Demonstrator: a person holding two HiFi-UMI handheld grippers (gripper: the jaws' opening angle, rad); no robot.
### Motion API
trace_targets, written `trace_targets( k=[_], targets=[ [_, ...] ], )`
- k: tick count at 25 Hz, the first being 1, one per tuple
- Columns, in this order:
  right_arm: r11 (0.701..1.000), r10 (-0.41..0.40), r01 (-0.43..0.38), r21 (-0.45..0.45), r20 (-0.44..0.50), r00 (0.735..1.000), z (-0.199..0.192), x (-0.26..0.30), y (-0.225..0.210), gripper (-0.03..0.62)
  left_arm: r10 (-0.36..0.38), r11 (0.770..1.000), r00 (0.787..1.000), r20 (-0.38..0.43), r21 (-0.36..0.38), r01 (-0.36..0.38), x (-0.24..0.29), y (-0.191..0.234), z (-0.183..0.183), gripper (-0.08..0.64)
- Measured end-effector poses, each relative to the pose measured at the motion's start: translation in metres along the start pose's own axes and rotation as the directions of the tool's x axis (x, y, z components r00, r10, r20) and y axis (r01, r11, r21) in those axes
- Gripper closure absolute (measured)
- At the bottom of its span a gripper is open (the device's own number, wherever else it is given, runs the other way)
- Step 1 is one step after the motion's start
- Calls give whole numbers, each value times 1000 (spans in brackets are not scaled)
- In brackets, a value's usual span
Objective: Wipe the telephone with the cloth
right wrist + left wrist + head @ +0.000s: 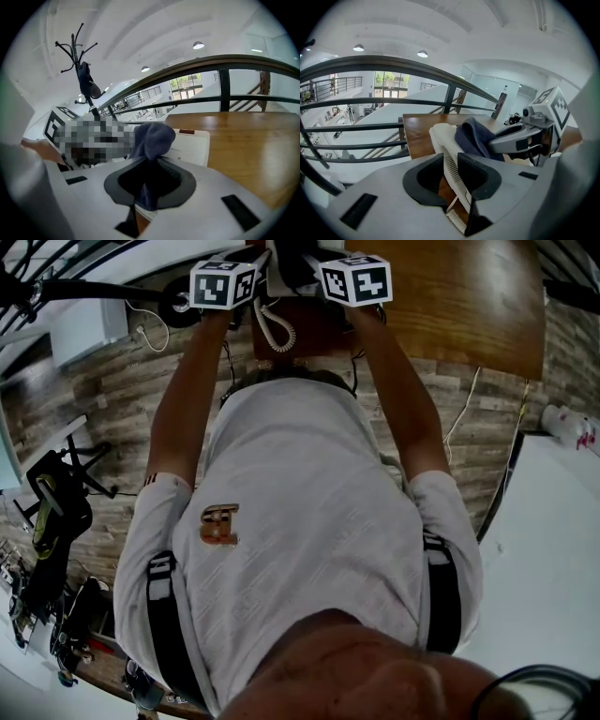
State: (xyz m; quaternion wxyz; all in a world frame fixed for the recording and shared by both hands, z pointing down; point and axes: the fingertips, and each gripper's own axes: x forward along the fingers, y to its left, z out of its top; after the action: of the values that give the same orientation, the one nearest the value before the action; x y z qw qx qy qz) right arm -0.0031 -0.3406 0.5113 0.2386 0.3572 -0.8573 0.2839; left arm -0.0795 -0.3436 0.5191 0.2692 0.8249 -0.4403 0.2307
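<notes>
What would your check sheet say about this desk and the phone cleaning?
Surface: brown wooden table, holding the telephone.
Job's things: white plastic telephone base; white handset; dark blue cloth draped against the handset.
Clutter: nothing seen.
Grippers: left gripper shut on handset; right gripper shut on cloth.
Cables: white coiled cord between the grippers.
Surroundings: black metal railing, black coat stand, wood-plank floor.
</notes>
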Motion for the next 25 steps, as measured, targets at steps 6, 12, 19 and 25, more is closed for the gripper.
trace_targets(
  k=[6,12,19,25],
  targets=[
    [992,-125,124,-17,-43,991,-17,-8,-42,532,-12,1000,1000,-8,-3,12,4,2,-2,460],
    [977,-213,213,-8,-55,976,-31,-41,-75,532,-6,1000,1000,-9,4,6,3,3,-1,460],
    [984,-179,180,-6,41,983,-20,-70,-51,532,-12,1000,1000,-7,7,12,4,5,-1,460],
    [999,-31,30,12,107,994,-7,-66,15,532,-20,1000,1000,-4,11,20,4,4,0,460]
  ],
)
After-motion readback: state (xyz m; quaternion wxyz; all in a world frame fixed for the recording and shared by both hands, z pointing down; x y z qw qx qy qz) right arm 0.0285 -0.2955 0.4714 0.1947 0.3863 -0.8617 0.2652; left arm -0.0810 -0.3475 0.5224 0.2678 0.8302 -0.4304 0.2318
